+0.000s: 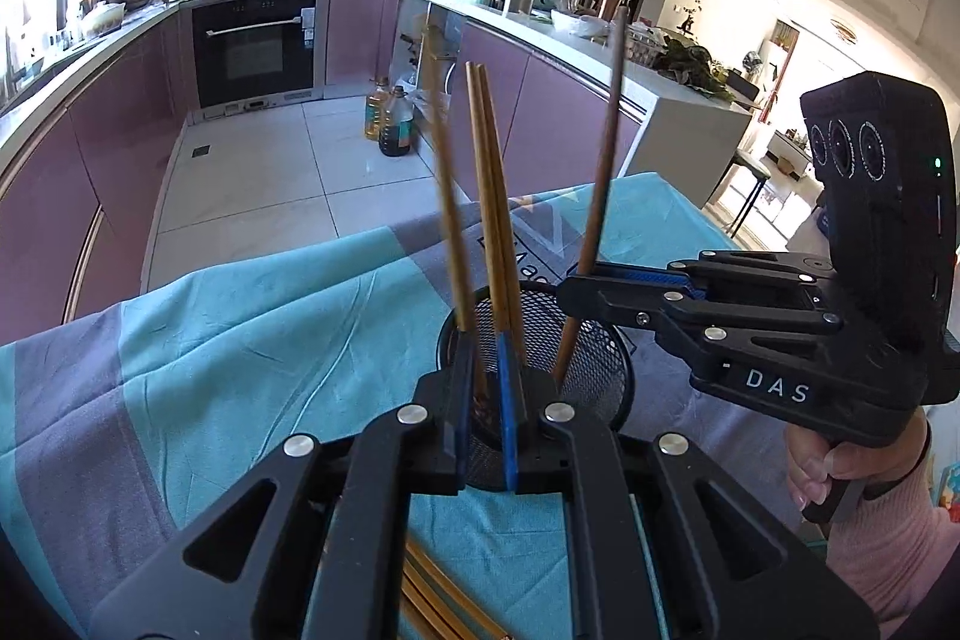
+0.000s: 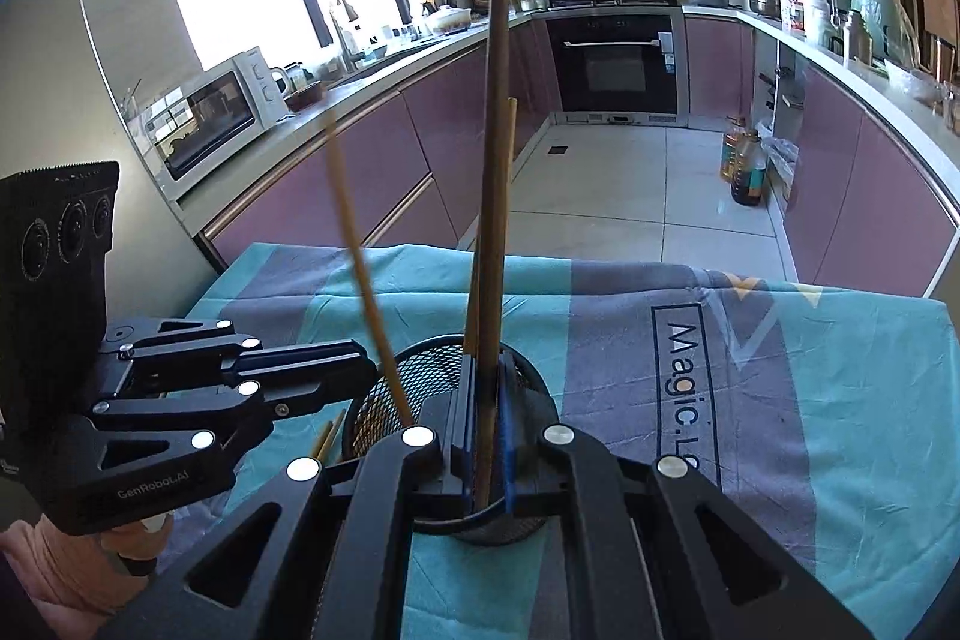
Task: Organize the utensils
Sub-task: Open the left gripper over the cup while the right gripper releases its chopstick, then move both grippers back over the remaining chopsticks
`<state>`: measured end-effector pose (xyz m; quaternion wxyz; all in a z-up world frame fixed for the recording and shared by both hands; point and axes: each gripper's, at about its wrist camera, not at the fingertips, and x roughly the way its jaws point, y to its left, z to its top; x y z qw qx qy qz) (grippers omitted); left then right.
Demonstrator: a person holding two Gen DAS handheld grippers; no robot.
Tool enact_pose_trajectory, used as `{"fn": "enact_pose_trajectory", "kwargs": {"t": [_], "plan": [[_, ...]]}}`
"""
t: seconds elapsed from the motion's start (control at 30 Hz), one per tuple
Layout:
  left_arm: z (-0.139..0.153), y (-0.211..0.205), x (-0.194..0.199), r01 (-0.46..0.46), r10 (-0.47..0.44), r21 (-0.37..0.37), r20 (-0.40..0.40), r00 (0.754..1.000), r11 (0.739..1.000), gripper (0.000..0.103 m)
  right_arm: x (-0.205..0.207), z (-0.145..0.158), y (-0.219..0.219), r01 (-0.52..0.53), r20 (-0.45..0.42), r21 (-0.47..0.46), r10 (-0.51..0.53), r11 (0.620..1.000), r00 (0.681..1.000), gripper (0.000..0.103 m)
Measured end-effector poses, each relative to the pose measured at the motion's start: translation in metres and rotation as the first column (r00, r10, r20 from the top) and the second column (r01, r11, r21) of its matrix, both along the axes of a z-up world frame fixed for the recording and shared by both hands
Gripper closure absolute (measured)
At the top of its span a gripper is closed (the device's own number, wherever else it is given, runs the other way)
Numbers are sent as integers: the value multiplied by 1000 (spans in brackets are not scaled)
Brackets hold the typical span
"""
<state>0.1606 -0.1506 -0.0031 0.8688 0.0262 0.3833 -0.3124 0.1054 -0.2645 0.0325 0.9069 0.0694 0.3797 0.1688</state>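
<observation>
A black mesh utensil cup point(image 1: 591, 358) stands on the teal and grey tablecloth point(image 1: 252, 340); it also shows in the right wrist view point(image 2: 414, 382). My left gripper point(image 1: 485, 400) holds a light wooden chopstick point(image 1: 447, 196), blurred, over the cup's rim, its lower end in the cup. A pair of chopsticks point(image 1: 489, 196) stands in the cup. My right gripper point(image 2: 485, 430) is shut on a dark brown chopstick point(image 2: 495, 196), its lower end inside the cup; this gripper shows from the side in the left wrist view point(image 1: 579, 280).
Several loose chopsticks point(image 1: 432, 598) lie on the cloth under my left gripper. The table's far edge drops to a tiled kitchen floor point(image 2: 630, 178). Oil bottles point(image 1: 390, 118) stand on the floor by purple cabinets.
</observation>
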Motion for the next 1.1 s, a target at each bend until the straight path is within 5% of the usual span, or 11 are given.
{"fn": "enact_pose_trajectory", "kwargs": {"t": [0.37,0.6,1.1], "plan": [[5,37,-22,-93,99,-70,80,992,993,69,-24,7,-1,15,71,28,-17,999,997,71],[6,80,-55,-157,165,-60,152,975,986,61,-70,16,25,-116,155,-7,115,993,981,56],[-66,132,-93,-213,212,29,5,977,977,60,-82,-50,74,-204,-40,0,204,979,978,56]]}}
